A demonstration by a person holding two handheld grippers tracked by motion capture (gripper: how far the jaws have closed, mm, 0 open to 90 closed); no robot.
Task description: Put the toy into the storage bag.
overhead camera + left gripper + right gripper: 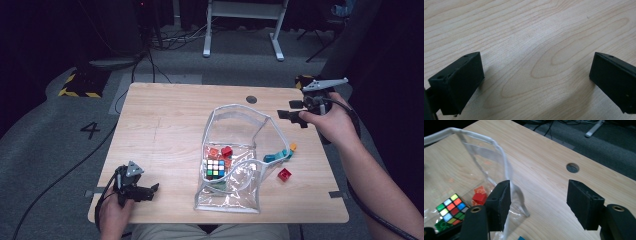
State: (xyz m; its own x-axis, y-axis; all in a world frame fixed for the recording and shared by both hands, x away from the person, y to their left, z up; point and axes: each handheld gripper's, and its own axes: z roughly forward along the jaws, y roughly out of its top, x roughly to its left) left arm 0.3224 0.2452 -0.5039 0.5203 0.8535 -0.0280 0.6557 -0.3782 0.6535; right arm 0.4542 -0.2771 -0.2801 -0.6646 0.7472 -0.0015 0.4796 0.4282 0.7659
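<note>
Nearest the lens in the right gripper view, the right gripper (539,203) has its two black jaws spread wide, nothing pinched between them. The clear plastic pouch with a white fabric rim (496,147) stands just beside its left jaw: the rim curves down past that jaw's inner face, and whether it touches is hard to tell. Through the plastic show a multicoloured puzzle cube (450,208) and small red and orange toy blocks (479,195), blurred by glare; a green piece beneath the cube is cut off at the frame edge.

From the high view, the pouch (231,150) sits mid-table on the light wooden table (160,130), its mouth open towards the right gripper (292,116), held above the far right edge. Loose beside the pouch lie a teal block (277,156), a small orange block (293,146) and a red block (284,174).

The left gripper (147,192) rests at the near left corner, well apart from the pouch; its jaws (536,82) are spread over bare wood.
</note>
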